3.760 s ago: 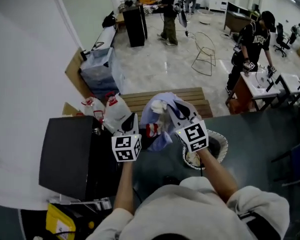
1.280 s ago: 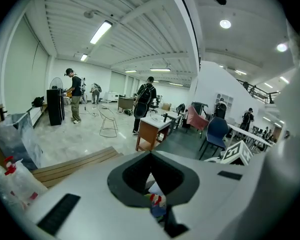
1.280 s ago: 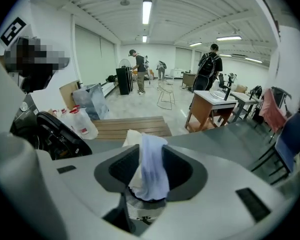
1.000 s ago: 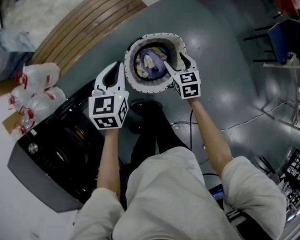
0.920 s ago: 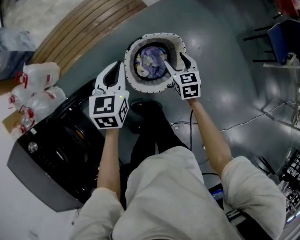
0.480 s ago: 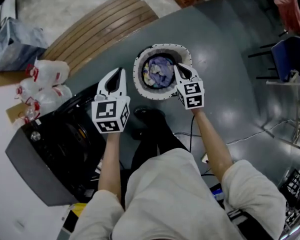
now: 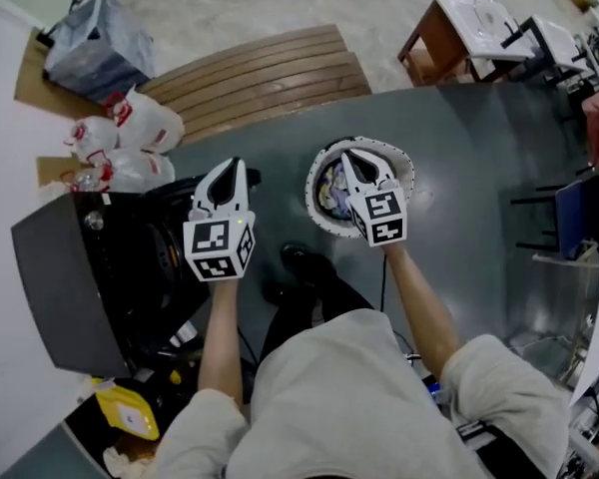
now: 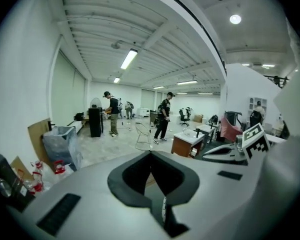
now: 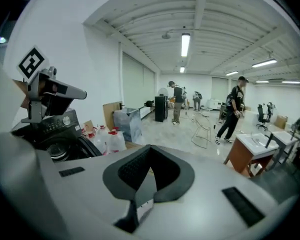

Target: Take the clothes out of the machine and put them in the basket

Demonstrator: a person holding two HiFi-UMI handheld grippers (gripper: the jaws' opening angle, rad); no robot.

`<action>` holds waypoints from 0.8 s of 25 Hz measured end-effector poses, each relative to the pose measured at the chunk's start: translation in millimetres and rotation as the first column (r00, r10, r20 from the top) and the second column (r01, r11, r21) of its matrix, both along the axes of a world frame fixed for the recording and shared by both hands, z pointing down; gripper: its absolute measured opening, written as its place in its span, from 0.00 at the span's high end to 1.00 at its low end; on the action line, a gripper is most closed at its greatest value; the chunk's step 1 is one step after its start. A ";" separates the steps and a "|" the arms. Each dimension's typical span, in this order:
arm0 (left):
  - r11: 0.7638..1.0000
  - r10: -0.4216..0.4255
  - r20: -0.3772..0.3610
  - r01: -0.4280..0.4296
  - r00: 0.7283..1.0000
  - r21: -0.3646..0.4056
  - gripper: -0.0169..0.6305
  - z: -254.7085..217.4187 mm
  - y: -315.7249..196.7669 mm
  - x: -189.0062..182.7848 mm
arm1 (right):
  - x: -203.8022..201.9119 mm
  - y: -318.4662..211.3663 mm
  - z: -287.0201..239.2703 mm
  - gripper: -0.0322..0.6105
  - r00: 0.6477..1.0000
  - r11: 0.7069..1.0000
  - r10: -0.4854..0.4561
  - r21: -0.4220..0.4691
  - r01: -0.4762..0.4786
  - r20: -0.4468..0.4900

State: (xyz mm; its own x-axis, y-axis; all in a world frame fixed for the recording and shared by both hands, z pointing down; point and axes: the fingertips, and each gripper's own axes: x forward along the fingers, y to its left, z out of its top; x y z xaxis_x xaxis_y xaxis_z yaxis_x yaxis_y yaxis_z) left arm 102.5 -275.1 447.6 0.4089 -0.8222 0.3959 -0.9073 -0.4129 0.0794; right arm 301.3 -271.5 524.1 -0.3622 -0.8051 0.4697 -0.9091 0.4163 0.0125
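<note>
The white-rimmed basket point(image 7: 397, 154) stands on the dark floor with a pile of clothes point(image 7: 329, 194) inside. My right gripper point(image 7: 345, 155) hovers above the basket. Its jaws have just been closing and are now shut with nothing between them; its own view point(image 9: 149, 147) shows the tips meeting on air. My left gripper point(image 7: 232, 163) is shut and empty too point(image 8: 150, 154), held between the basket and the black washing machine point(image 7: 60, 287). The machine's open drum point(image 9: 60, 151) shows at the left of the right gripper view. I cannot see inside the drum.
White jugs with red caps point(image 7: 130, 138) and a grey bag point(image 7: 100, 38) lie beyond the machine, next to a wooden slatted platform point(image 7: 260, 78). A wooden-sided table point(image 7: 459, 28) stands at the far right, a blue chair point(image 7: 589, 218) at right. Several people stand far off point(image 8: 162, 116).
Both grippers have risen from the basket's rim. The right jaws, open over the clothes a second ago, have shut. The head view has swung and shows more of the machine.
</note>
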 end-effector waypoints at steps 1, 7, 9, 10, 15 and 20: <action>0.999 -0.037 0.001 0.037 0.999 0.002 0.95 -3.5 3.2 -15.7 | -17.0 -4.4 -10.1 0.91 0.999 0.999 -0.037 0.014 0.037 0.005; 0.963 -0.269 0.002 0.268 0.963 0.033 0.95 -30.2 41.9 -121.6 | -139.2 -9.9 -58.1 0.91 0.959 0.955 -0.283 0.091 0.281 0.012; 0.934 -0.354 0.002 0.354 0.935 0.047 0.95 -39.2 63.4 -161.0 | -184.6 -3.3 -70.9 0.91 0.930 0.925 -0.368 0.111 0.364 0.016; 0.916 -0.398 0.003 0.397 0.917 0.053 0.95 -43.0 75.6 -180.8 | -207.9 1.0 -77.8 0.91 0.912 0.906 -0.410 0.120 0.406 0.017; 0.801 -0.596 0.009 0.594 0.803 0.072 0.95 -56.4 147.5 -269.9 | -312.5 29.5 -101.3 0.91 0.809 0.801 -0.588 0.160 0.577 0.026; 0.669 -0.742 0.013 0.739 0.670 0.080 0.95 -61.3 227.9 -335.0 | -394.4 74.8 -108.8 0.91 0.695 0.689 -0.719 0.168 0.705 0.031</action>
State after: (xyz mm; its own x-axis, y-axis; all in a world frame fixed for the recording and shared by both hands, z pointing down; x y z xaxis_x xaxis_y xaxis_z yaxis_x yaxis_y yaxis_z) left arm -232.4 -47.2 386.3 -0.3606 -0.8708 0.3340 -0.9187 0.3936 0.0342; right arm -93.1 -196.7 415.3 -0.8860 -0.3392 0.3163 -0.3399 0.9389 0.0546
